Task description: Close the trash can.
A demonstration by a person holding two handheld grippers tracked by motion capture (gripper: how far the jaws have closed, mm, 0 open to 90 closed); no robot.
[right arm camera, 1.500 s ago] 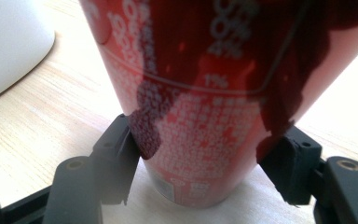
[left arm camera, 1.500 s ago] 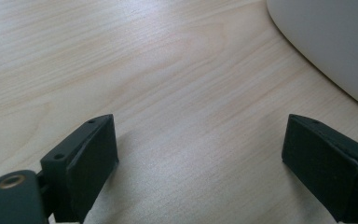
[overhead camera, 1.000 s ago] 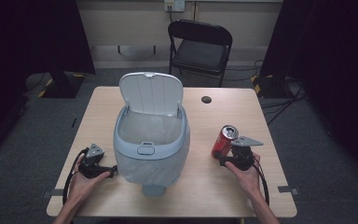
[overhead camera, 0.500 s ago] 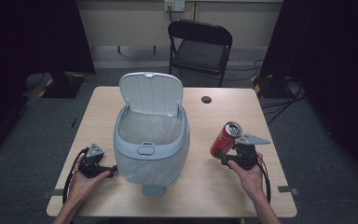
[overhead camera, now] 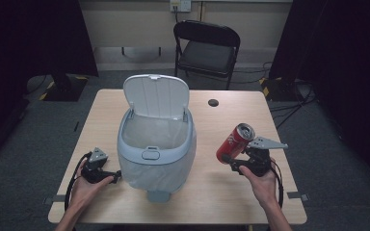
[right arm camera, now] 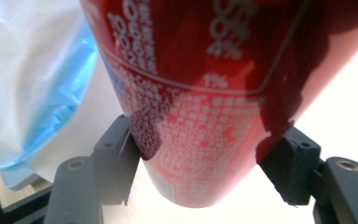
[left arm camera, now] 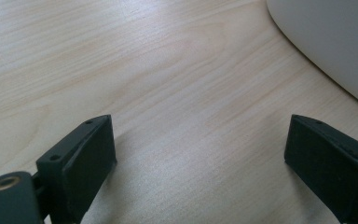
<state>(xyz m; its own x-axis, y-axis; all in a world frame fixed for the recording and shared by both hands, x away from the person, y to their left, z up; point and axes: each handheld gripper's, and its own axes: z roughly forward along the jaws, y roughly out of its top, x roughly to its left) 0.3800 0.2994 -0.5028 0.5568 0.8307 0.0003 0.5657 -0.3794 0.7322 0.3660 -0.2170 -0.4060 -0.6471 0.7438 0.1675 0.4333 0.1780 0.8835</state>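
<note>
Up off the wooden table (overhead camera: pixel 212 192), the red soda can (overhead camera: pixel 235 143) sits clamped between the right gripper's (overhead camera: pixel 234 162) jaws, tilted toward the grey lidded bin (overhead camera: pixel 156 154), with bare tabletop between them. That bin's lid stands open near the table's middle, well clear of every edge. Close up, the right gripper view shows both pads pressing the can's (right arm camera: pixel 205 107) lower printed wall. Meanwhile the left gripper (left arm camera: pixel 200 163) rests low with its jaws wide and empty, the bin's curved wall (left arm camera: pixel 335 42) just beside.
</note>
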